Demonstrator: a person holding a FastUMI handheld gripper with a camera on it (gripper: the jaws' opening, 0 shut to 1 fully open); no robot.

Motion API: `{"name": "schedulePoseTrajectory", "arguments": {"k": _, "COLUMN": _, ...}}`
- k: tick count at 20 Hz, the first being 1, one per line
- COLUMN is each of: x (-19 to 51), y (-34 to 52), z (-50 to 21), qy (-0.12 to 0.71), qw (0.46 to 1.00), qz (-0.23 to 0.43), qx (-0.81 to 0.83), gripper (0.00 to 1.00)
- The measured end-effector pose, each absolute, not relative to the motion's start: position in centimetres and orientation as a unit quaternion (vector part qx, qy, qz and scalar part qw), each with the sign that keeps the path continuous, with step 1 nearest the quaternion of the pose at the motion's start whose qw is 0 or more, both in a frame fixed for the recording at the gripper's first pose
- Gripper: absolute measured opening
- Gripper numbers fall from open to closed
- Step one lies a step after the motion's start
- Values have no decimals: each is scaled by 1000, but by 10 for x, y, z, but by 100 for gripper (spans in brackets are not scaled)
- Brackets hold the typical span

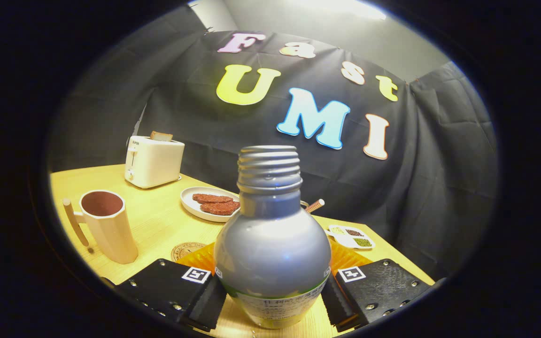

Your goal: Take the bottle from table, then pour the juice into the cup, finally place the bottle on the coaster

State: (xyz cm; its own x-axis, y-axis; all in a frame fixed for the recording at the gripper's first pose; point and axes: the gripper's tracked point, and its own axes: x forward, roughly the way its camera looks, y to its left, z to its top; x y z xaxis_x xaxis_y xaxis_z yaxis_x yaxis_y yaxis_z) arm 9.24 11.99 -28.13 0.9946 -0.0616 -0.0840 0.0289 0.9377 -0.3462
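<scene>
Gripper view: bottle point(273, 244) upright between the fingers, cap off, threads bare. Tongs point(274, 293) pinching bottle low on its belly, both pads pressed to its sides, opening set to bottle width. Bottle likely lifted off table point(158, 220), though base too low to tell. Cup point(106, 225) stands ahead, off to one side, well apart, upright; inside looks dark, juice level unclear. So: grasp made; pour looks not yet begun. Coaster point(187, 251) lies just beyond fingers, bare; placement left.
</scene>
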Motion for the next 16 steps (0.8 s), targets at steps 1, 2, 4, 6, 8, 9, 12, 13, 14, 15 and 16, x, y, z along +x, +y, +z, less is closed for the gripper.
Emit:
{"name": "schedulePoseTrajectory", "arguments": {"k": 1, "x": 96, "y": 127, "z": -278, "qy": 42, "qw": 980, "qz": -22, "qx": -191, "gripper": 84}}
{"name": "schedulePoseTrajectory", "arguments": {"k": 2, "x": 100, "y": 133, "z": -277, "qy": 36, "qw": 977, "qz": -22, "qx": -209, "gripper": 84}}
{"name": "schedulePoseTrajectory", "arguments": {"k": 4, "x": 105, "y": 147, "z": -277, "qy": 32, "qw": 969, "qz": -14, "qx": -243, "gripper": 82}}
{"name": "schedulePoseTrajectory", "arguments": {"k": 6, "x": 107, "y": 160, "z": -276, "qy": 21, "qw": 961, "qz": -9, "qx": -275, "gripper": 83}}
{"name": "schedulePoseTrajectory", "arguments": {"k": 8, "x": 108, "y": 168, "z": -274, "qy": 10, "qw": 949, "qz": -15, "qx": -315, "gripper": 82}}
{"name": "schedulePoseTrajectory", "arguments": {"k": 9, "x": 109, "y": 172, "z": -273, "qy": 5, "qw": 942, "qz": -17, "qx": -334, "gripper": 83}}
{"name": "schedulePoseTrajectory", "arguments": {"k": 12, "x": 112, "y": 182, "z": -272, "qy": -1, "qw": 926, "qz": -19, "qx": -377, "gripper": 83}}
{"name": "schedulePoseTrajectory", "arguments": {"k": 13, "x": 114, "y": 185, "z": -274, "qy": 1, "qw": 921, "qz": -20, "qx": -388, "gripper": 83}}
{"name": "schedulePoseTrajectory", "arguments": {"k": 14, "x": 116, "y": 188, "z": -276, "qy": 2, "qw": 917, "qz": -20, "qx": -398, "gripper": 83}}
{"name": "schedulePoseTrajectory", "arguments": {"k": 15, "x": 117, "y": 190, "z": -276, "qy": 4, "qw": 912, "qz": -19, "qx": -409, "gripper": 83}}
{"name": "schedulePoseTrajectory", "arguments": {"k": 16, "x": 119, "y": 192, "z": -277, "qy": 4, "qw": 907, "qz": -21, "qx": -421, "gripper": 83}}
